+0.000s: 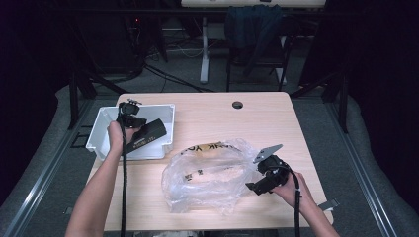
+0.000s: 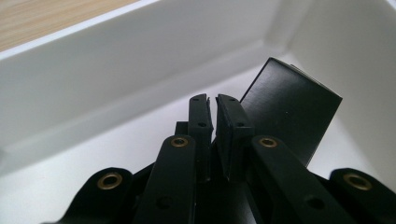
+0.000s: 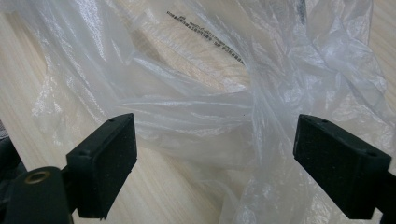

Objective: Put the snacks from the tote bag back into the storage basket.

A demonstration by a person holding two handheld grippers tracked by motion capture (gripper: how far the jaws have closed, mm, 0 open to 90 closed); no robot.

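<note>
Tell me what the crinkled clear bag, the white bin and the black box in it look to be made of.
Crinkled clear bag: thin plastic film, glossy; it creases and the wood shows through. White rectangular bin: likely moulded plastic, smooth with a soft sheen. Black box: probably matte cardboard, judging by its sharp folded edges.

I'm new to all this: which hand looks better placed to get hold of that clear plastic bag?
Probably the right. The right gripper hovers at the plastic bag with jaws wide open. The left gripper is shut, down in the white bin beside a black box.
</note>
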